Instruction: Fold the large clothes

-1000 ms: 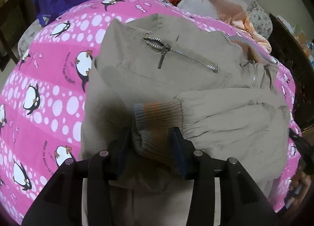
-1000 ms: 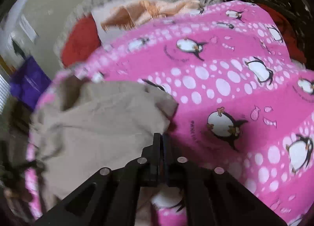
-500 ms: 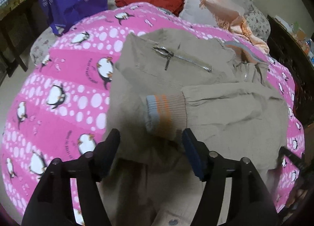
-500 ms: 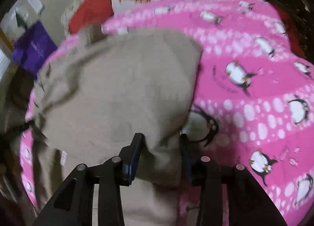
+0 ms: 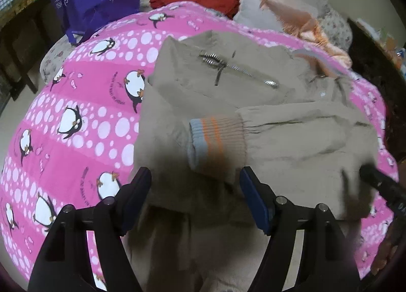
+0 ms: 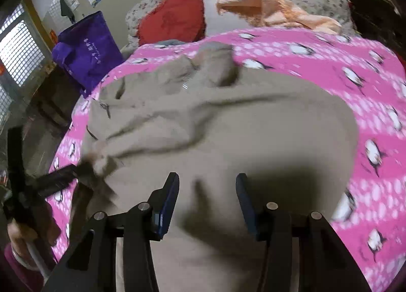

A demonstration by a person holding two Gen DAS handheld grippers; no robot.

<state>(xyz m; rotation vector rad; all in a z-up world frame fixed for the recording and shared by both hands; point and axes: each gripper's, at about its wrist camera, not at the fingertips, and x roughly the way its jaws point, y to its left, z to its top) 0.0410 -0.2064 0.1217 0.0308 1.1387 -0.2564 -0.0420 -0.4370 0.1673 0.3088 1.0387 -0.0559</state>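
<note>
The jacket [image 5: 228, 104], soft, limp and bulky, lies half-folded on the pink bed cover [image 5: 76, 119]; with both the left gripper [image 5: 195, 183] and right gripper [image 6: 206, 190] opening empty, grasp next at a folded edge or the ribbed cuff [image 5: 215, 140].

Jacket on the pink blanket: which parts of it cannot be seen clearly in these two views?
- Jacket hem: left wrist view, cut off by the bottom edge behind the left gripper.
- Cuff's near end: left wrist view, dark under the gripper's shadow.
- Jacket's left edge: right wrist view, motion-blurred.
- Zipper: right wrist view, too small.
</note>
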